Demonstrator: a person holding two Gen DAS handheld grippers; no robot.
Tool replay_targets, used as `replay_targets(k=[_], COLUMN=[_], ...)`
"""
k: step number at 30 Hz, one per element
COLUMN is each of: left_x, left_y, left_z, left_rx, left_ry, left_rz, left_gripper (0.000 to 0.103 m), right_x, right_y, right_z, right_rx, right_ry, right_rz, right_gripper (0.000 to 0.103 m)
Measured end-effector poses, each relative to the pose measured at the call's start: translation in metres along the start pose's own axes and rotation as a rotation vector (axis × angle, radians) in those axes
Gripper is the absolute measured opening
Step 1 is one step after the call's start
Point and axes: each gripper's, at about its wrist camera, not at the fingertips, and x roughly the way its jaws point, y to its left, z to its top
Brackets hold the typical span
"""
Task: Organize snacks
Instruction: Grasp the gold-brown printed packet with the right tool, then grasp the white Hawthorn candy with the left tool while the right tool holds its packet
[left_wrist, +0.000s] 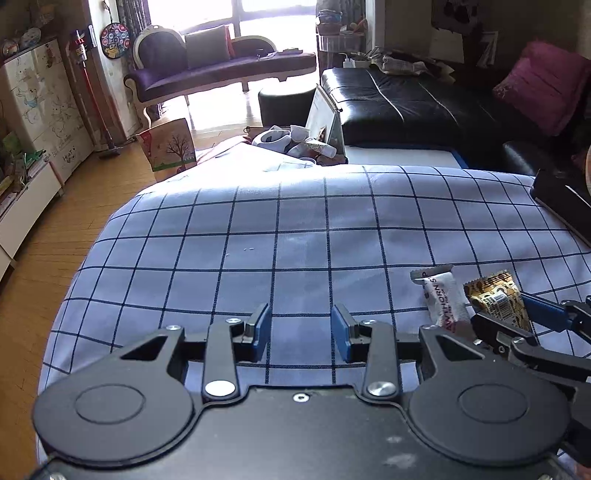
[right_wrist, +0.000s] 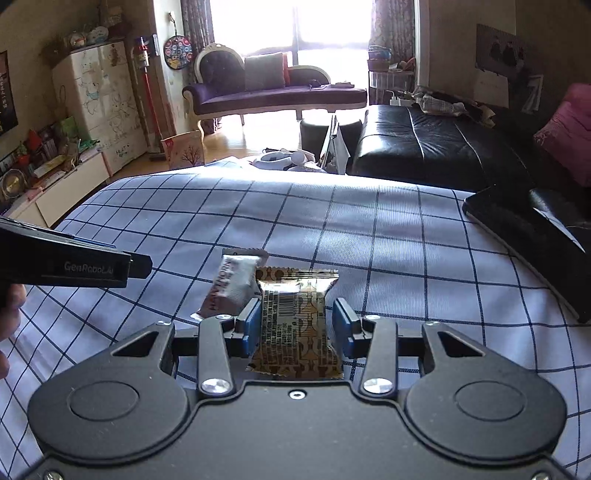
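Observation:
A gold-brown snack packet lies on the blue checked cloth between the fingers of my right gripper. The jaws are open and straddle it with gaps on both sides. A white hawthorn snack bar lies just left of it, touching its corner. In the left wrist view both show at the right: the bar and the packet, with my right gripper around the packet. My left gripper is open and empty over bare cloth, left of the snacks.
A black flat tray or box sits at the cloth's right edge, also in the left wrist view. A black leather sofa stands behind. Clutter with a white object lies beyond the far edge. Wooden floor lies to the left.

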Motion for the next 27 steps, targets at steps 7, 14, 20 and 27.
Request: replay_targets(k=[7,14,20,27], left_x=[-0.002,-0.001,0.002,0.009], left_y=[-0.021,-0.048,-0.068,-0.084], left_z=[0.001,0.005,0.01,0.011], left_rx=[0.02,0.042,0.04,0.064], left_ry=[-0.027,-0.06,-0.07,-0.074], left_rz=[-0.046,-0.071,-0.063,-0.037], left_gripper=[0.039,0.04,0.041,0.043], right_x=[-0.009,-0.023,-0.025,-0.026], right_y=[0.005,-0.015,-0.031,-0.039], right_z=[-0.015,-0.023,-0.025,-0.026], right_rx=[-0.062,0.022,0.138,0.188], right_ry=[-0.081,-0.154,-0.172,-0.174], right_rz=[-0.061,-0.175,-0.182,-0.172], right_gripper=[0.041,0.041,0.041,0.041])
